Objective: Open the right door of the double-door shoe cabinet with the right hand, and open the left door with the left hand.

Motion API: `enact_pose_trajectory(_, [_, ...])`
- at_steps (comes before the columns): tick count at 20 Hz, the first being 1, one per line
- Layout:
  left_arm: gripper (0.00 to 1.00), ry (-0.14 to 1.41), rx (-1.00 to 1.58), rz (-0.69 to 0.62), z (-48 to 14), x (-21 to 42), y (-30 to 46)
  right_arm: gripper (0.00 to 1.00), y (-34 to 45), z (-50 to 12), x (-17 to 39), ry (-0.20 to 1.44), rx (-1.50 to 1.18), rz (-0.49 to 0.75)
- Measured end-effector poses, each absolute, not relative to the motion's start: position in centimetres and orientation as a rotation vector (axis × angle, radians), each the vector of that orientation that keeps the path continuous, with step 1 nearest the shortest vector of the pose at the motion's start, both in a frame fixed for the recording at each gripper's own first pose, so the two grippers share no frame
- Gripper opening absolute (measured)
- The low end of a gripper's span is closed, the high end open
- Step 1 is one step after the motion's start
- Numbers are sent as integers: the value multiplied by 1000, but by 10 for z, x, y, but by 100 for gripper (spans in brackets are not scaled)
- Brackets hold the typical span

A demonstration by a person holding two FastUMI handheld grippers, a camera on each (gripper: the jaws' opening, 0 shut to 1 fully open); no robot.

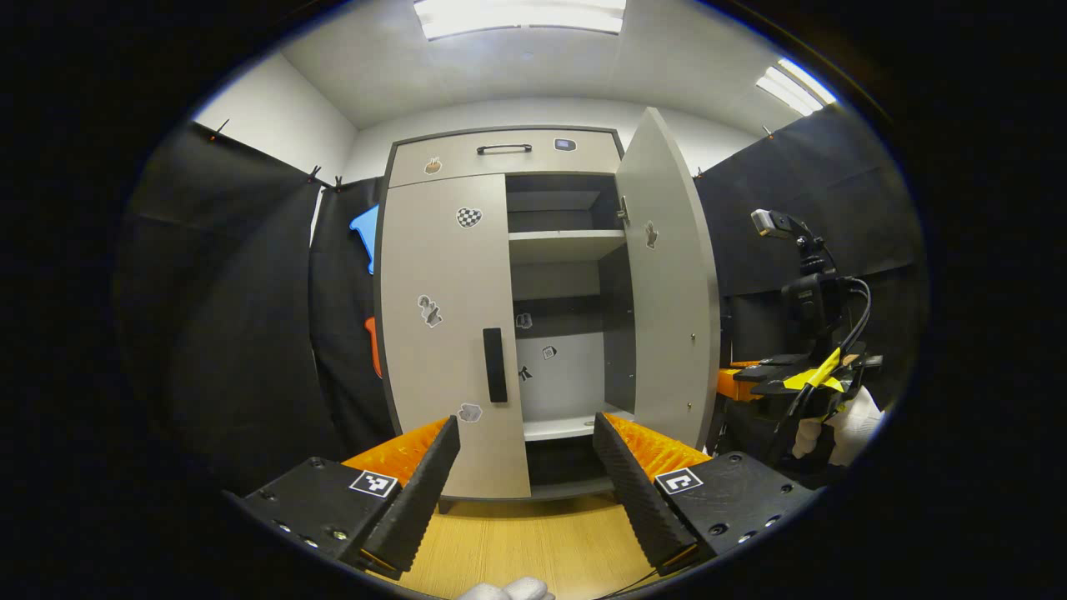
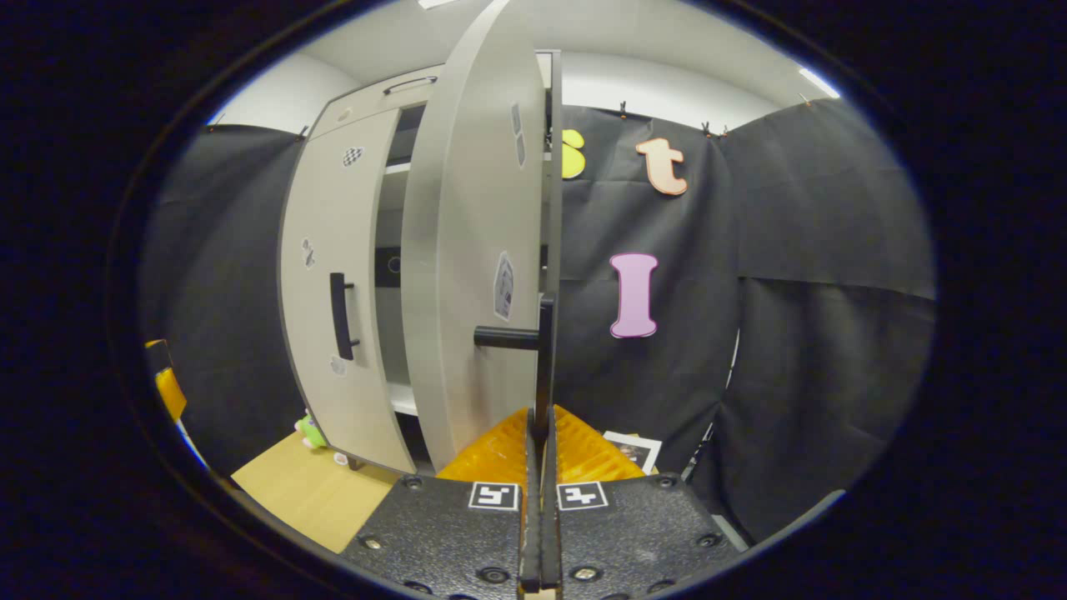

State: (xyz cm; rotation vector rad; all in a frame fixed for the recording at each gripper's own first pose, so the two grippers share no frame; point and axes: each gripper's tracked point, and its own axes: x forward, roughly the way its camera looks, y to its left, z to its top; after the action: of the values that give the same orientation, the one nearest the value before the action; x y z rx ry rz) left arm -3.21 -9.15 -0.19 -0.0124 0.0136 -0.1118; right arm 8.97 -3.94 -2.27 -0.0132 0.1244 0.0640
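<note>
The left gripper (image 1: 525,454), fingers spread and empty, faces the closed left door (image 1: 446,333); its upright handle (image 1: 494,365) sits at 12 o'clock, just above the gap. The right gripper (image 2: 540,433) is clenched on the open right door's handle (image 2: 543,367). The right gripper view shows that grip; the left gripper view shows the bared shelves (image 1: 567,246).
</note>
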Motion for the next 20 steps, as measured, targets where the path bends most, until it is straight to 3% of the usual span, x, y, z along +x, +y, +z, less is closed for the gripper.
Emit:
enact_pose_trajectory(11, [96,21,-24,-100,-1,-35,-86,4,-55,-18,82,109,20,77])
enact_pose_trajectory(17, [96,17,-30,-95,2,-37,-71,7,-63,-8,65,99,-21,23])
enact_pose_trajectory(19, [96,13,-29,-96,2,-36,-67,16,-66,-7,54,105,-36,-4])
enact_pose_trajectory(20, [96,13,-24,-95,2,-34,-62,30,-63,-2,46,100,-31,2])
